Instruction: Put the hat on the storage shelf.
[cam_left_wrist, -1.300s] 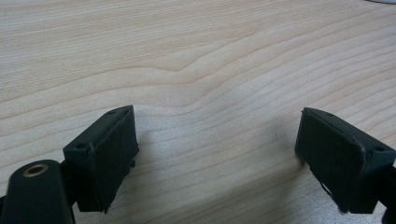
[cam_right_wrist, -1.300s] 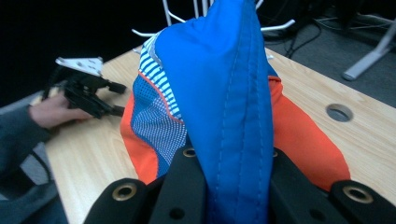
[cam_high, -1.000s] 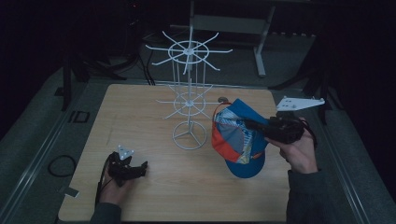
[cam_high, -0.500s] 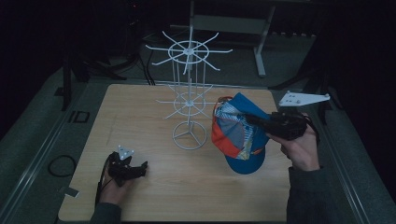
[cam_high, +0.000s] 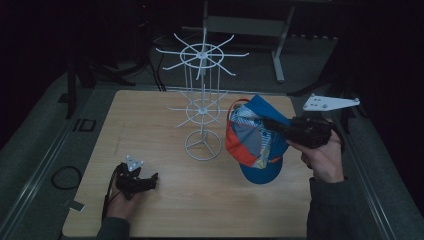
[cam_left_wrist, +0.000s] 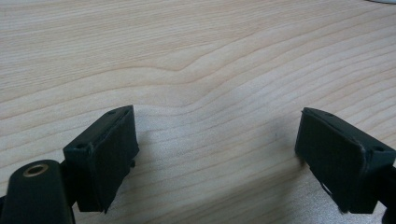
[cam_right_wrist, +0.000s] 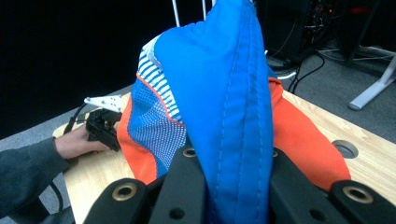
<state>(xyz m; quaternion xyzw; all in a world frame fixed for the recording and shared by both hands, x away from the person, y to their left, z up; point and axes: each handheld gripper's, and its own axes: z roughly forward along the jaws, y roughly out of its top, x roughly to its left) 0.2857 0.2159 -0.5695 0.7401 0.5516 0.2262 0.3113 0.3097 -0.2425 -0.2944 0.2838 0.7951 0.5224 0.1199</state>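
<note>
A blue, orange and striped cap (cam_high: 255, 140) hangs above the right half of the wooden table (cam_high: 150, 120), its brim pointing down. My right gripper (cam_high: 270, 125) is shut on the cap's blue fabric (cam_right_wrist: 233, 107), which fills the space between the black jaws in the right gripper view. A white wire display rack (cam_high: 202, 100) with spoke-like hooks stands at the table's middle, just left of the cap. My left gripper (cam_high: 150, 179) rests low at the front left of the table, and its two black pads (cam_left_wrist: 109, 154) stand wide apart over bare wood, open with nothing between them.
The rack's round base (cam_high: 202, 146) sits on the table in front of the cap. A grommet hole (cam_right_wrist: 344, 149) is in the tabletop. Dark floor, cables and a desk leg (cam_high: 280, 50) lie beyond the table's far edge.
The right gripper has lifted the cap slightly and shifted it toward the rack. The left gripper has stayed where it was.
</note>
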